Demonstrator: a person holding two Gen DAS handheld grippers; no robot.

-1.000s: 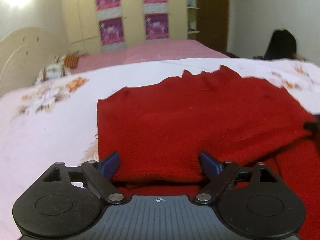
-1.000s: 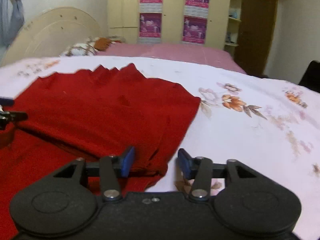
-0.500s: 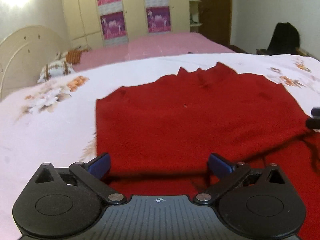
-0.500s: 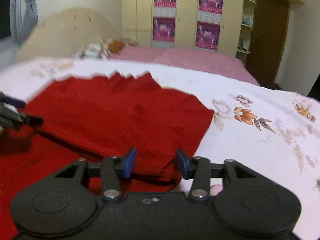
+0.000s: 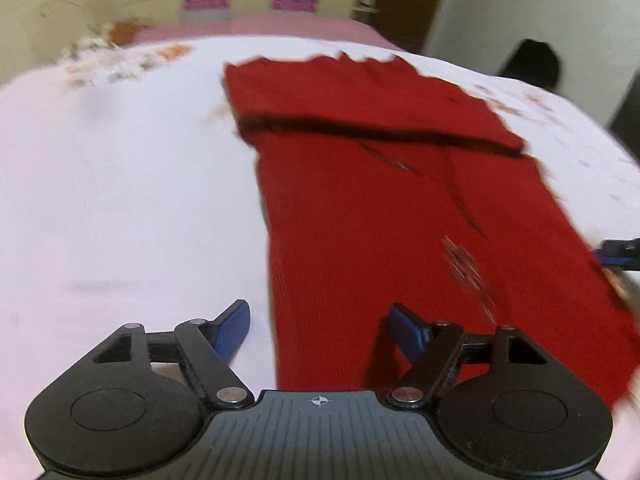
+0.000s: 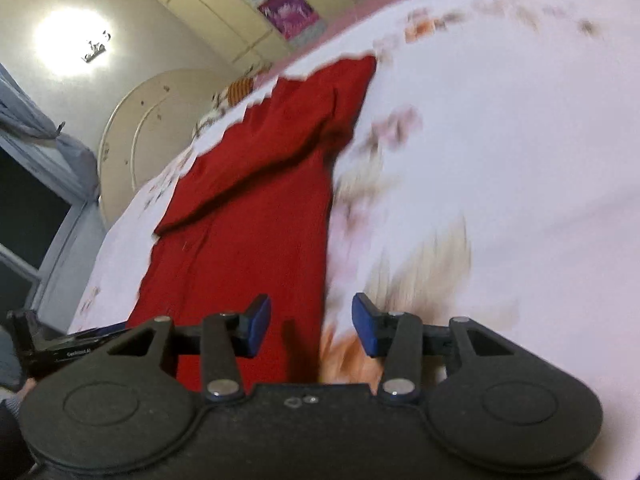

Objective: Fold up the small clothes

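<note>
Sweater (image 5: 360, 216), red knit, lies flat on the bed (image 5: 120, 184), on a white sheet with a flower print. Far end of the sweater is folded back over itself, making a doubled band with a dark shadowed edge across the width; the long lower part runs from that band toward the cameras. A few creases sit in the lower part, right of its middle.

Left gripper (image 5: 320, 332) hangs over the near left edge of the sweater. Its jaws have just been closing but stand apart, released: left blue pad over bare sheet, right pad over red cloth, the sweater edge between them, nothing pinched.

Right gripper (image 6: 308, 330) shows in its own view rolled to one side, over the near right edge of the sweater (image 6: 256, 216). Its jaws have just been closing too, but a clear gap remains; left pad over red cloth, right pad over the flowered sheet, no cloth clamped. In the left wrist view its blue tip (image 5: 618, 252) shows at the right side of the sweater.

Both views are motion-blurred. Beyond the sweater: a cream headboard (image 6: 160, 128), a pink cover (image 5: 256, 28), a wardrobe with purple posters (image 6: 288, 6).
</note>
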